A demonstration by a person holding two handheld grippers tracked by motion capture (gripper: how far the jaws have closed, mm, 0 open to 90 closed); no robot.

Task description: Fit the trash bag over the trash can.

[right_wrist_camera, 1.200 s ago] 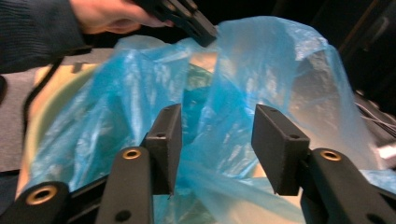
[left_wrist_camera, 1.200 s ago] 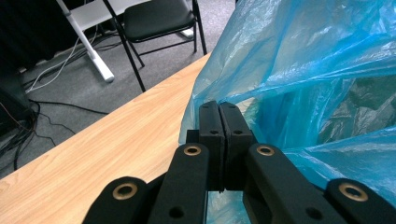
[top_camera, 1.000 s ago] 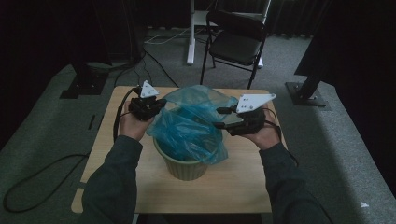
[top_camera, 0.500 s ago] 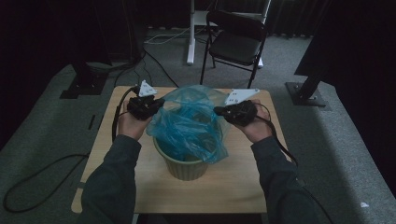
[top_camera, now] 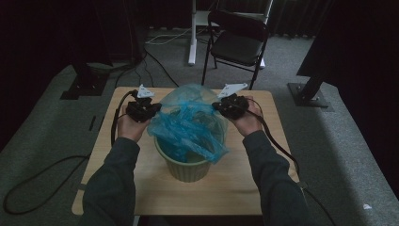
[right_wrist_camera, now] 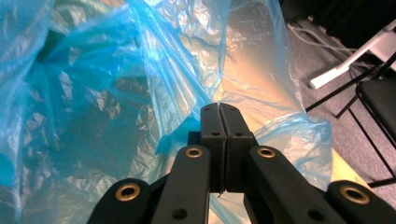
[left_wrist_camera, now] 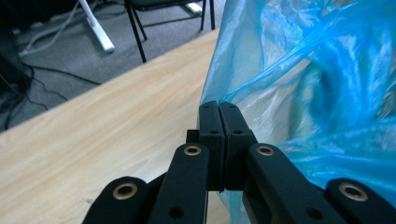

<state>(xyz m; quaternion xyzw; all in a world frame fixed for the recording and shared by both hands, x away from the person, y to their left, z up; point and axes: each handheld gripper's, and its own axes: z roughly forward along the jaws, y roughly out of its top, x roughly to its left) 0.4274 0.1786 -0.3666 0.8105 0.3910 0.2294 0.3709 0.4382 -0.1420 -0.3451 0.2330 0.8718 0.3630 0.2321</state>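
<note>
A person sits at a pale wooden tabletop (top_camera: 235,188), seen from above, with both forearms entering from the bottom of the frame. At the centre of the frame stands a pale green bucket (top_camera: 187,168). A crumpled, see-through blue plastic bag (top_camera: 188,123) sits in its mouth and billows up above the rim, with one fold hanging over the bucket's front right edge.

The left hand-held gripper (top_camera: 149,109) sits left of centre, pressed against the bag's left edge. In the left gripper view, the left hand-held gripper's (left_wrist_camera: 219,106) jaws are together, pinching the bag's (left_wrist_camera: 308,93) thin edge, with bare wooden tabletop (left_wrist_camera: 102,135) stretching to the left.

The right hand-held gripper (top_camera: 220,106) sits right of centre, at the bag's right edge. In the right gripper view, the right hand-held gripper's (right_wrist_camera: 219,107) jaws have just been closing and now meet on a fold of the bag's (right_wrist_camera: 116,93) film, which spreads across the left and middle of that frame.

Beyond the tabletop, at the upper middle of the high view, stands a black folding chair (top_camera: 237,42) on a grey carpeted floor (top_camera: 339,141).
</note>
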